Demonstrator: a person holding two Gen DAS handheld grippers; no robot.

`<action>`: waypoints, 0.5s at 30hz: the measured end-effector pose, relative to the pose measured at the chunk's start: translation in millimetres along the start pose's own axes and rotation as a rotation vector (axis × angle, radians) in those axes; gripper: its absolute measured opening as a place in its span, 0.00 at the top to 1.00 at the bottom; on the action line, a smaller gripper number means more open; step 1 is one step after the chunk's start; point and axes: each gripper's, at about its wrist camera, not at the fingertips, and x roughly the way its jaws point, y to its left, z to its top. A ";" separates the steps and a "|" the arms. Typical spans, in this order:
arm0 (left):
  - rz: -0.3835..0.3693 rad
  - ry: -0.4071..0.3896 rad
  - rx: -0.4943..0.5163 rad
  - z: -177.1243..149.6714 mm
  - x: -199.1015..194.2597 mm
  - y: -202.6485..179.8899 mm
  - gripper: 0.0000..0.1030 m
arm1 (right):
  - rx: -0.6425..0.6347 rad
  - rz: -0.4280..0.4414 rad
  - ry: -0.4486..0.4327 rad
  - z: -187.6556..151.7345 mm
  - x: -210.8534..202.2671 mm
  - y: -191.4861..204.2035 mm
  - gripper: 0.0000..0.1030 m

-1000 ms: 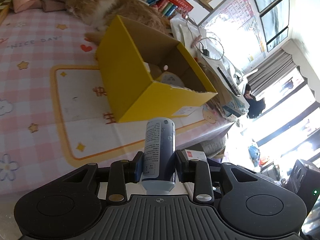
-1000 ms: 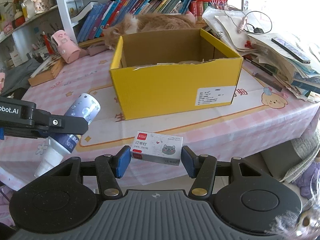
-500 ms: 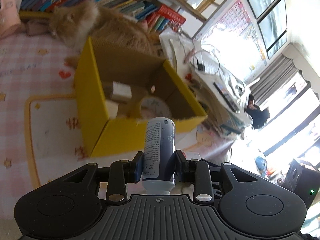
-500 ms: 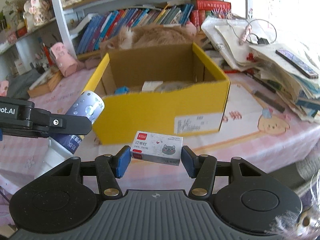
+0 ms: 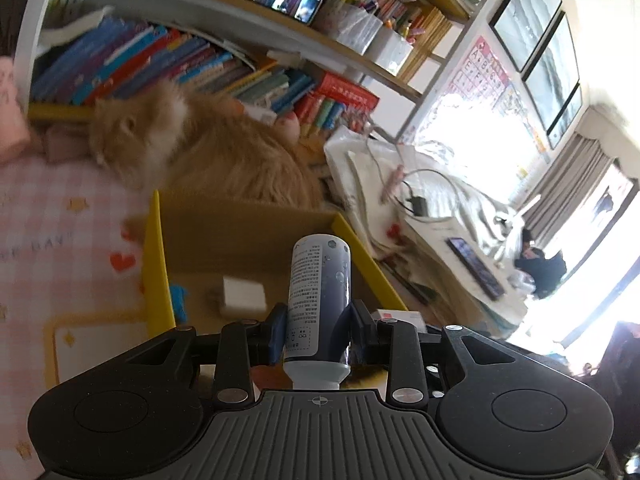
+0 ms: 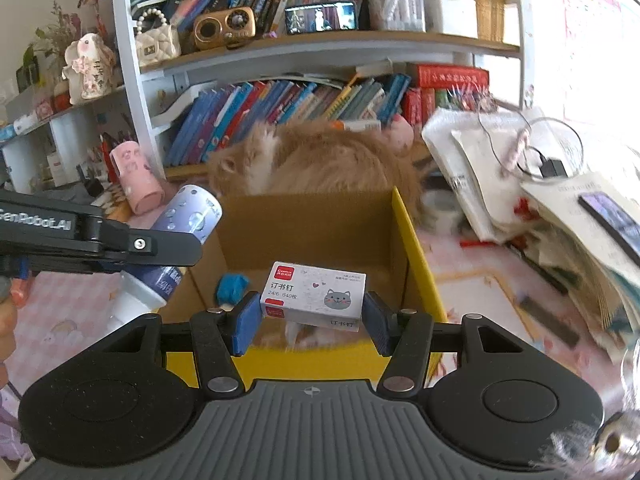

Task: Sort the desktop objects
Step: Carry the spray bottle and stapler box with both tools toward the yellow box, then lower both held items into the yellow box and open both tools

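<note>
The box (image 6: 416,264) lies just ahead of and below both tongs, already holding a few items. The left gripper (image 5: 318,326) clamps a bottle (image 5: 320,300); the right gripper (image 6: 310,320) clamps a staple packet (image 6: 314,294). Both await dropping in.

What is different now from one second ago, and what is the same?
Both hand-held grippers moved toward and above the yellow box, so its inside now shows. The left still clamps the blue bottle; the right still clamps the staples box. Cat unmoved.
</note>
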 end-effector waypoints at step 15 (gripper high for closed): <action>0.194 0.063 0.130 -2.2 55.0 3.5 0.69 | -0.120 0.029 0.046 17.8 62.8 -4.7 0.49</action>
